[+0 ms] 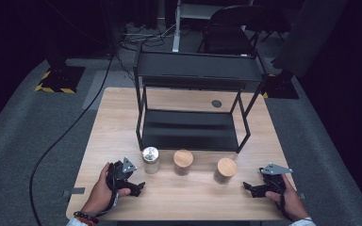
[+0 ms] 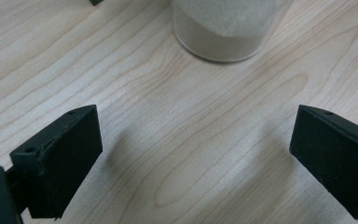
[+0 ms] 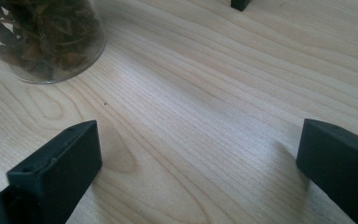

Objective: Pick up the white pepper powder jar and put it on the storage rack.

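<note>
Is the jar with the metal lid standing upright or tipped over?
Upright: the metal-lidded jar stands on its base on the table, lid facing up.

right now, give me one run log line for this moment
left gripper: open, empty, beside metal-lid jar | right gripper: open, empty, near right wooden-lid jar | middle jar: untouched | rack: shelves bare

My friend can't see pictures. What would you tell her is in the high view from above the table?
Three jars stand in a row on a wooden table: a metal-lidded jar, a middle jar and a right jar, both wood-lidded. A person's hands rest an open left gripper and right gripper beside them. Behind stands a black two-level shelf.
</note>
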Motion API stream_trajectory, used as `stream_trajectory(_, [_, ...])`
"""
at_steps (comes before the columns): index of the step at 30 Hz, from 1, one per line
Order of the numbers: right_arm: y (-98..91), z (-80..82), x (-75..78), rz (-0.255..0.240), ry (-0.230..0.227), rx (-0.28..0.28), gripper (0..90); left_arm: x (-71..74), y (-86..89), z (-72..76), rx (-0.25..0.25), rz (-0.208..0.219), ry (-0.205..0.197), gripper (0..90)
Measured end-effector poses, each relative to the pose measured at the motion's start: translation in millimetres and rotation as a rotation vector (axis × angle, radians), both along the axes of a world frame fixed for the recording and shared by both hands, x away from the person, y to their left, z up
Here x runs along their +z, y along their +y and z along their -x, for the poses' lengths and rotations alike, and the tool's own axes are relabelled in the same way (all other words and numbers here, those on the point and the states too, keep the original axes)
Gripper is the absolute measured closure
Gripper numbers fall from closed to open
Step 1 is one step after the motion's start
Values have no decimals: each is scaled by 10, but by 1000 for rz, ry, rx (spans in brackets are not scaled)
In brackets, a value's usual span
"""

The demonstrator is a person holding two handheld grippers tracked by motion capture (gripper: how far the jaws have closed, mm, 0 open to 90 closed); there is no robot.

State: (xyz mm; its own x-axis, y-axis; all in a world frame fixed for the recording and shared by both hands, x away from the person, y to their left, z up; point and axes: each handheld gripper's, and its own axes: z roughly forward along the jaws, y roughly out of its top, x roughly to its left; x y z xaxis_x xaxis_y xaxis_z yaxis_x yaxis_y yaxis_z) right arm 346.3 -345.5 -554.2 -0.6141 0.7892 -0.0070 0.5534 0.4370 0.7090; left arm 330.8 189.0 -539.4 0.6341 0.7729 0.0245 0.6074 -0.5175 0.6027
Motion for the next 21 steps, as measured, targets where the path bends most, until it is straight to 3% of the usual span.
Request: stream_trajectory(21, [0, 0, 0, 0, 0, 0, 0, 135, -95, -36, -10, 17, -22, 21])
